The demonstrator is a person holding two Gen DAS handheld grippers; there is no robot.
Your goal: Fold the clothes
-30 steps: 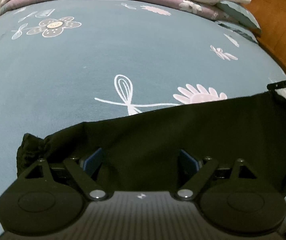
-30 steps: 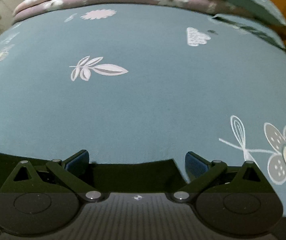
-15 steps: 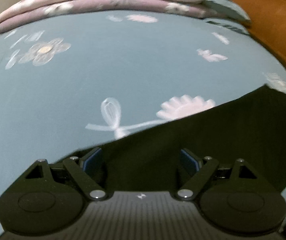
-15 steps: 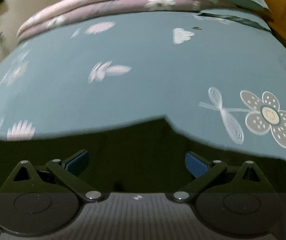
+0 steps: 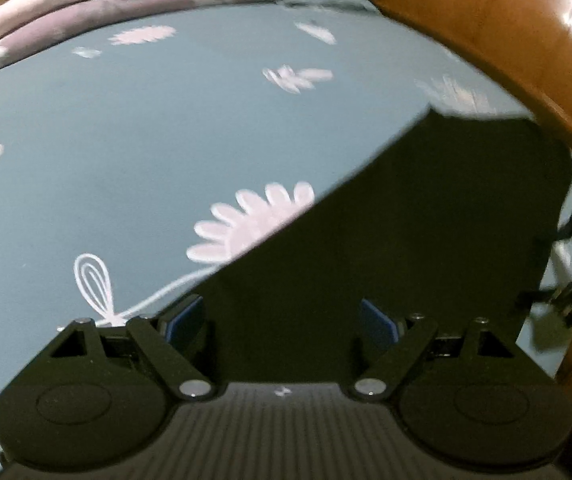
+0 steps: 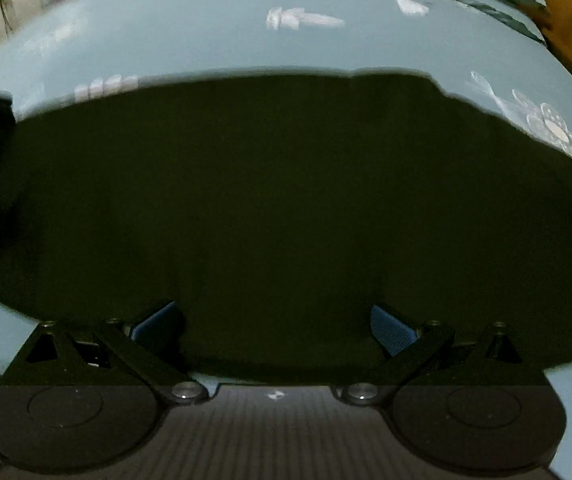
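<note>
left wrist: wooden frame (right edge) | right wrist: black garment | both grippers spread

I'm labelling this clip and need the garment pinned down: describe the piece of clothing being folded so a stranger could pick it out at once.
Start from the teal bedsheet printed with white flowers that covers the bed beside the orange-brown wooden bed frame. On it lies a plain black cloth garment, spread directly ahead of both tools. It is the only dark, unpatterned fabric there, unlike the pink floral quilt folded at the far end.
</note>
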